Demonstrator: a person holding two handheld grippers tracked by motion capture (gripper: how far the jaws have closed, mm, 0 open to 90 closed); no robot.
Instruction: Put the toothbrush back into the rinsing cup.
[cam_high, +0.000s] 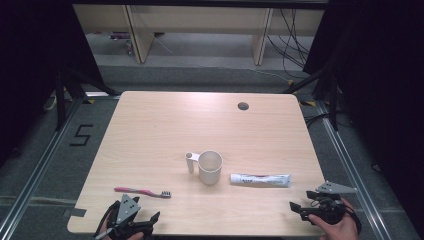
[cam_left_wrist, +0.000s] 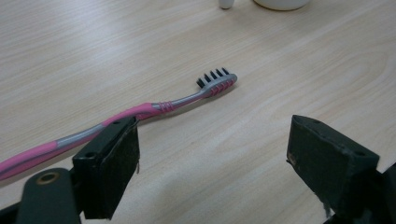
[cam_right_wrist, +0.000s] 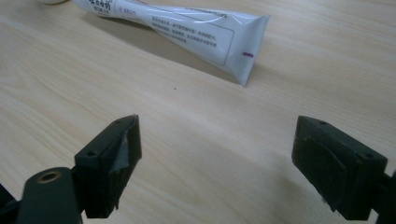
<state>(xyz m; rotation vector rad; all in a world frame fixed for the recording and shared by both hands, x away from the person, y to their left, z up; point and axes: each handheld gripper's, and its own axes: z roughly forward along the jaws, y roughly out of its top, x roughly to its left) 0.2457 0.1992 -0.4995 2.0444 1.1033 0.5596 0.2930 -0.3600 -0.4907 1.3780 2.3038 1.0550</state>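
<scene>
Here, fine unreadable print covers the white toothpaste tube (cam_right_wrist: 187, 32).

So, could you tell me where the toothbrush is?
In the high view the toothbrush lies near the table's front left, left of the mug, just beyond the left gripper.

White handled mug (cam_high: 210, 166) upright at table (cam_high: 165, 130) centre; round cable hole (cam_high: 243, 106) near far edge; digit 5 (cam_high: 81, 135) marked on floor, left.
</scene>
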